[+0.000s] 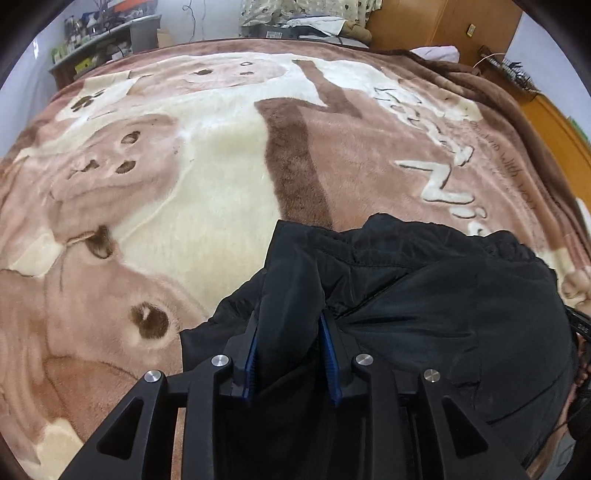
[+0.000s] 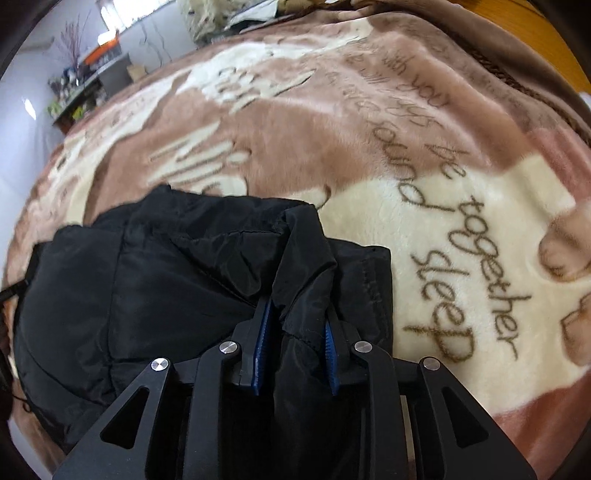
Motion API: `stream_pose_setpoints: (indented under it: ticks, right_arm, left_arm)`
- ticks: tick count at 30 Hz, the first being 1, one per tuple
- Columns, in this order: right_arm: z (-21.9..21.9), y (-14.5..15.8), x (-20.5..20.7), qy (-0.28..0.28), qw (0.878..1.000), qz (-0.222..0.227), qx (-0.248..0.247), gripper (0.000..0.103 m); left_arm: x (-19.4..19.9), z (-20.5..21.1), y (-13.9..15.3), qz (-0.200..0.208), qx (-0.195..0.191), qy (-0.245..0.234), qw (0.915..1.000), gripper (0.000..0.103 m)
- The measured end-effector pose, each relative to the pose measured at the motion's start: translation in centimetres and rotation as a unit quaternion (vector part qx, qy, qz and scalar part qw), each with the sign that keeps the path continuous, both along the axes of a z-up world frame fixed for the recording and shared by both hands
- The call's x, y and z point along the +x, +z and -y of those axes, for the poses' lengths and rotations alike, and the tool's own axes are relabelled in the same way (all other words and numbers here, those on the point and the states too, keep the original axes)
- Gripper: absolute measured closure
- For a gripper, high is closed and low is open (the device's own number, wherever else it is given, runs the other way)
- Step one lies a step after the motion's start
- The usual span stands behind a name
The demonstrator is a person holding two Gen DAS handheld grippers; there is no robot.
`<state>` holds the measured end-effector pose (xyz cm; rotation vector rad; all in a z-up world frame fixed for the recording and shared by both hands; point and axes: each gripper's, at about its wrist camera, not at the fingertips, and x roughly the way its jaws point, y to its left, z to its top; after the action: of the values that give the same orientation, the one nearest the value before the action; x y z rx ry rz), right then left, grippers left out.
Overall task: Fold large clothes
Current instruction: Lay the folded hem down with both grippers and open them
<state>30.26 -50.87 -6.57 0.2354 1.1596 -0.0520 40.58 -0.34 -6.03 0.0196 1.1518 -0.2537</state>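
A large black padded jacket (image 1: 443, 314) lies bunched on a plush brown and cream blanket (image 1: 207, 192) that covers a bed. My left gripper (image 1: 290, 321) is shut on a thick fold of the jacket's left edge, and the fabric fills the gap between its blue pads (image 1: 328, 350). In the right wrist view the same jacket (image 2: 147, 277) spreads to the left. My right gripper (image 2: 297, 314) is shut on a fold of its right edge, held between the blue pads (image 2: 262, 347), above the blanket (image 2: 424, 221).
A cluttered shelf (image 1: 99, 40) stands against the far wall beyond the bed. Piled bedding (image 1: 306, 22) sits at the bed's far end. A wooden wardrobe (image 1: 443, 26) stands at the back right. Wooden floor (image 1: 561, 125) shows along the bed's right side.
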Motion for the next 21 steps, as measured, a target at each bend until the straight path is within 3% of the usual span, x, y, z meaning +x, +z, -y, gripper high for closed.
stream_pose_setpoints:
  ticks: [2,5,8,12,15,17,21]
  right_arm:
    - [-0.4,0.6,0.1,0.006,1.000,-0.007,-0.013,0.073]
    - [0.3,2.6,-0.7,-0.026,0.999,0.021,-0.009,0.064]
    - [2.0,6.0,-2.8,-0.068,0.993,0.089,0.028,0.053]
    - [2.0,9.9,-6.0,-0.081,0.986,0.146,0.027,0.052]
    - [-0.5,11.7,-8.5,-0.045,0.983,0.177,0.011,0.052]
    - [-3.8,11.9,-9.3,-0.003,0.983,0.183,-0.014,0.052]
    - [-9.9,10.6,-9.4,0.067,0.982,0.175,-0.034,0.052]
  left_arm:
    - [0.0,0.0,0.4,0.006,0.009,0.010,0.9999,0.063]
    - [-0.8,-1.1,2.5,0.016,-0.002,0.028,0.9995,0.056]
    - [-2.5,-2.9,5.5,0.049,-0.004,0.046,0.9978,0.042]
    - [-5.5,-4.8,8.9,0.092,0.005,0.059,0.9940,0.041]
    - [-8.8,-4.0,10.4,0.121,-0.005,0.051,0.9913,0.041]
    - [-10.4,-1.7,10.0,0.111,-0.023,0.013,0.9934,0.041]
    - [-12.2,4.2,7.8,0.101,-0.017,-0.037,0.9941,0.041]
